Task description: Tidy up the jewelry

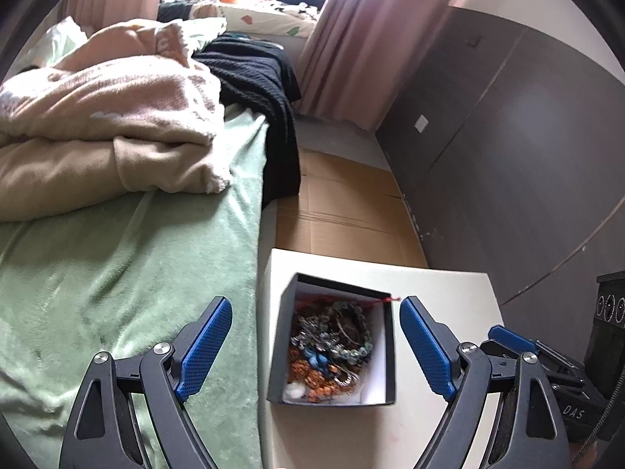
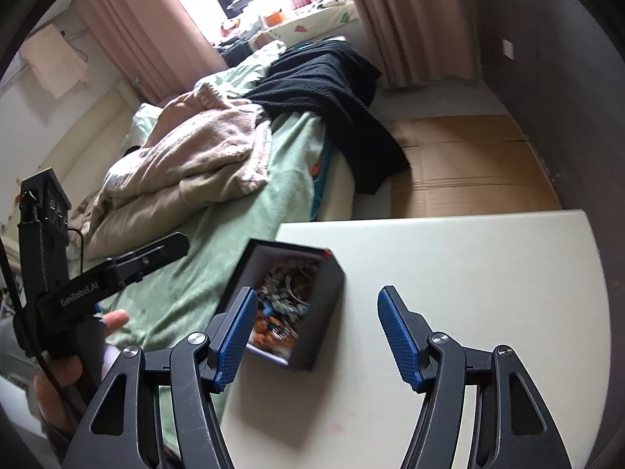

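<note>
While both my claws hang released and empty, the left claw [image 1: 316,346] straddles the small black cardboard box of tangled bead bracelets [image 1: 332,348]; the right claw [image 2: 314,338] has it just beyond its left pad. Closing carelessly could tip the box or snag several strands. It sits on the white counter [image 2: 468,273], beside the green-blanketed bed [image 1: 117,273]; pink curtains [image 1: 351,39] hang beyond.

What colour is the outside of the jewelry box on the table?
Black outside, white inside; the jewelry box shows best in the left wrist view.
</note>
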### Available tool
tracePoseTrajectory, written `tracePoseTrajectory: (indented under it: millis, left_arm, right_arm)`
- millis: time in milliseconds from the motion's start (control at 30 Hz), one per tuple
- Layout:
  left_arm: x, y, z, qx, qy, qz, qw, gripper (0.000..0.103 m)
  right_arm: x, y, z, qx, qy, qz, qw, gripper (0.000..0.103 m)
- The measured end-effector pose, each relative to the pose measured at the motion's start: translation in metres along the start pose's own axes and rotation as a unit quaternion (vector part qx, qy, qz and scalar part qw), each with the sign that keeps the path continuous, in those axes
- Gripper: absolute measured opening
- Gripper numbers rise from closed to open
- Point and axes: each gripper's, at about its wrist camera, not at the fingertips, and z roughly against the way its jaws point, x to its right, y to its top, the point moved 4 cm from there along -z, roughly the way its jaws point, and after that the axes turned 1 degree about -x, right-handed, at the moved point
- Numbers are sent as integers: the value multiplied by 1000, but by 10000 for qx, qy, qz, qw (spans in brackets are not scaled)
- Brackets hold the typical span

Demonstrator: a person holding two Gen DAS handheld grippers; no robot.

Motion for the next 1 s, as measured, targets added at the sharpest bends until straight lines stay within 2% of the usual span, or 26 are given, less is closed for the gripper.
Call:
tracePoseTrajectory:
  millis: [100, 167, 267, 300, 533, 733, 1000]
  left_arm:
    - [13, -8, 7, 78, 16, -199, 9998, 100]
    - [20, -12, 11, 134, 27, -245, 9996, 101]
    - [29, -16, 16, 194, 50, -336, 9992, 103]
    - [33, -17, 19, 230, 61, -371, 9990, 103]
    - [59, -36, 34, 422, 20, -574, 9975, 103]
    - [77, -56, 41, 419, -82, -736, 9964, 103]
    - [103, -73, 58, 682, -26, -1165, 9908, 103]
  right_arm:
    - [13, -8, 12, 46, -145, -79, 9999, 79]
    - [22, -12, 22, 103, -210, -148, 9996, 84]
    - [34, -16, 38, 238, -257, -257, 9991, 101]
    - [38, -18, 45, 297, -286, -297, 9987, 103]
    - [61, -37, 71, 402, -509, -497, 9967, 103]
    - [67, -53, 90, 486, -576, -507, 9959, 103]
    - [67, -68, 108, 565, -678, -367, 9954, 103]
